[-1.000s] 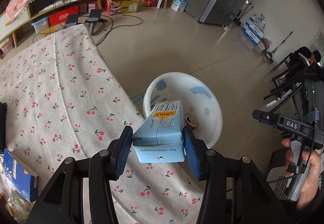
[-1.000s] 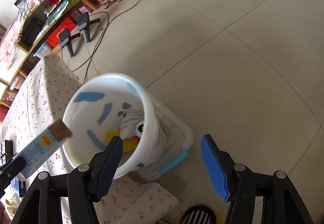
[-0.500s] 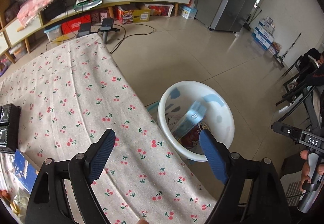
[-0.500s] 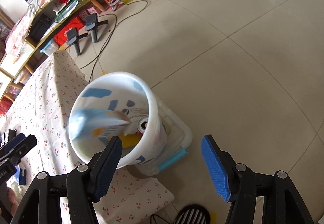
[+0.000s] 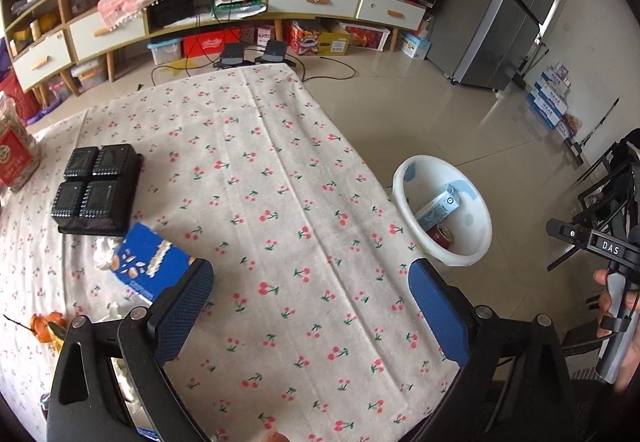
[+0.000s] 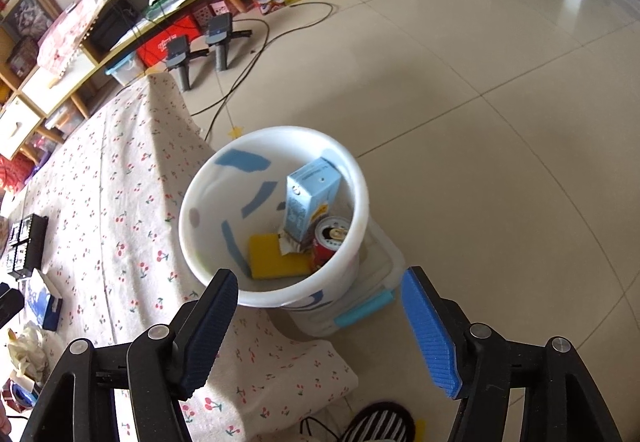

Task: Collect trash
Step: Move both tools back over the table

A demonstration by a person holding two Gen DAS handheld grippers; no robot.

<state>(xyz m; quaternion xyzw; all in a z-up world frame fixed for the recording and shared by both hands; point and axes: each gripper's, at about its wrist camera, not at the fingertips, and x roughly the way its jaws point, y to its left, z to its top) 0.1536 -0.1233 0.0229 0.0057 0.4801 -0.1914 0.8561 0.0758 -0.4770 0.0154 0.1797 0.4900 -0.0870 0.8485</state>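
A white bin (image 5: 476, 202) (image 6: 188, 226) stands on the floor beside the table's right edge. In it lie a light blue milk carton (image 5: 438, 208) (image 6: 310, 198), a red can (image 5: 440, 234) (image 6: 326, 246) and a yellow sponge (image 6: 272, 256). My left gripper (image 5: 310, 294) is open and empty above the cherry-print tablecloth (image 5: 260, 170). A blue snack box (image 5: 148, 266) and crumpled tissue (image 5: 102, 254) lie by its left finger. My right gripper (image 6: 318, 306) is open and empty above the bin's near rim.
A black four-cell tray (image 5: 96, 190) and a red-labelled jar (image 5: 14, 158) stand on the table's left. Orange peel (image 5: 46, 326) lies at the near left. The bin sits on a clear plastic box (image 6: 376, 282). Shelves and a fridge (image 5: 508, 2) line the far wall.
My left gripper opened and let go of the milk carton, which fell into the bin. The left gripper then drew back over the table. The right gripper stayed open near the bin.
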